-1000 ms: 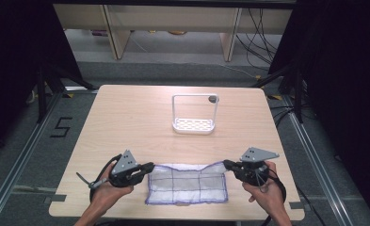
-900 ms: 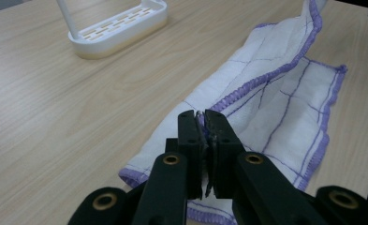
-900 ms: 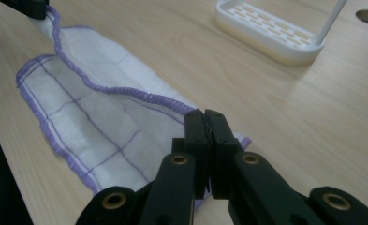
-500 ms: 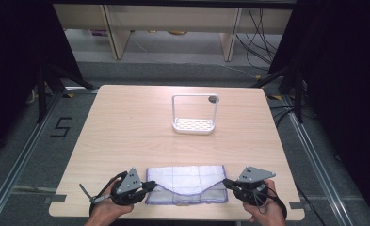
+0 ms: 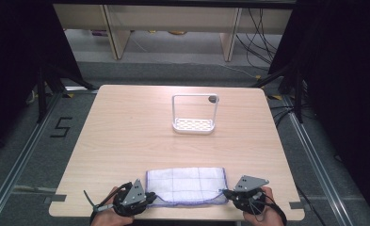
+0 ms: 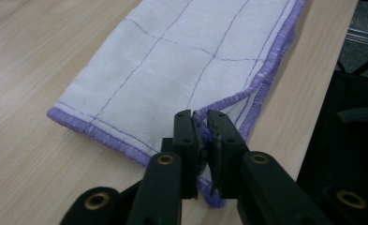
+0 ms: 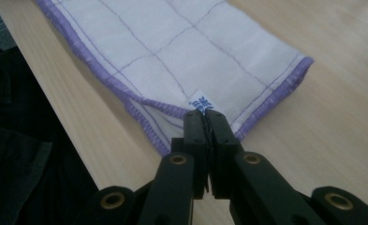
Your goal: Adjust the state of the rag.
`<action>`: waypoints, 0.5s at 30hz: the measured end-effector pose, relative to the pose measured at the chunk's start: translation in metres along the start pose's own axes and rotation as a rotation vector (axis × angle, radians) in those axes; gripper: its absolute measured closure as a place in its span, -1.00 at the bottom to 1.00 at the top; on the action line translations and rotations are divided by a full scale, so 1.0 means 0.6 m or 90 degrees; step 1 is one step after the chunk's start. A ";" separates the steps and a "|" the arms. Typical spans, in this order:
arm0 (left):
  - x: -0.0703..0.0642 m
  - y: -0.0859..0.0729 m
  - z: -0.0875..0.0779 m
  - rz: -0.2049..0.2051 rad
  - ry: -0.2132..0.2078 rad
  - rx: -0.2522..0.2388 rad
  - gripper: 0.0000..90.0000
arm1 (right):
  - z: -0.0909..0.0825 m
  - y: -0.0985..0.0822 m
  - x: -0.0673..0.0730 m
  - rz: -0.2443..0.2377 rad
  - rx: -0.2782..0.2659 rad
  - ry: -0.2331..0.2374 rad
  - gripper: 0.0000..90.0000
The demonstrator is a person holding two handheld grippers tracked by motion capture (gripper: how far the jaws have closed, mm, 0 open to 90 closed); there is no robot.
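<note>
Both grippers — left (image 5: 147, 197) loosening, right (image 5: 224, 192) pinched tight — are kept on near corners of the folded cloth (image 5: 186, 184), laid at the table's (image 5: 126, 136) six o'clock edge — release remains.

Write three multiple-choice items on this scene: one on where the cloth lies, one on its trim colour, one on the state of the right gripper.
1. Where does the folded cloth lie on the table?
A. At the far edge
B. Along the near edge, between the two grippers
C. Inside the white rack

2. What colour is the cloth's stitched border?
A. Purple
B. Red
C. Green

3. What is the right gripper doing?
A. Standing wide open above the table
B. Holding the white rack
C. Pinching a corner of the cloth

Answers:
1. B, since the high view shows it at the near edge with the left gripper at one end and the right at the other.
2. A, as the hem is purple in both gripper views.
3. C, because its fingers meet on the corner by the small label; the white rack stands apart, farther back.
</note>
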State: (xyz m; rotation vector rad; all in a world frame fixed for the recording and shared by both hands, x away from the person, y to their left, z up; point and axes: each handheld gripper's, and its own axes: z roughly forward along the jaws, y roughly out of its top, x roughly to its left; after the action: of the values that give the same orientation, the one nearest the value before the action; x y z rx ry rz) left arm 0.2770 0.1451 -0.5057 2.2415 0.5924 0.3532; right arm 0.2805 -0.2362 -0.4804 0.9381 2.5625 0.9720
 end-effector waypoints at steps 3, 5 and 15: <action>0.000 -0.001 -0.003 -0.029 -0.027 -0.012 0.40 | 0.001 -0.004 0.002 0.025 0.004 0.012 0.66; 0.001 0.001 -0.007 -0.043 -0.023 -0.022 0.27 | -0.003 -0.004 0.000 0.024 0.002 0.020 0.56; 0.075 0.033 -0.009 -0.135 0.039 -0.055 -0.25 | -0.012 0.023 -0.059 0.117 -0.057 -0.060 0.18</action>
State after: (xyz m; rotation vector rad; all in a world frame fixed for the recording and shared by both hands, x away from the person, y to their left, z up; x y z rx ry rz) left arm 0.3194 0.1601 -0.4843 2.0676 0.8239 0.3334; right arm 0.3112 -0.2550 -0.4659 1.1805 2.3678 1.0534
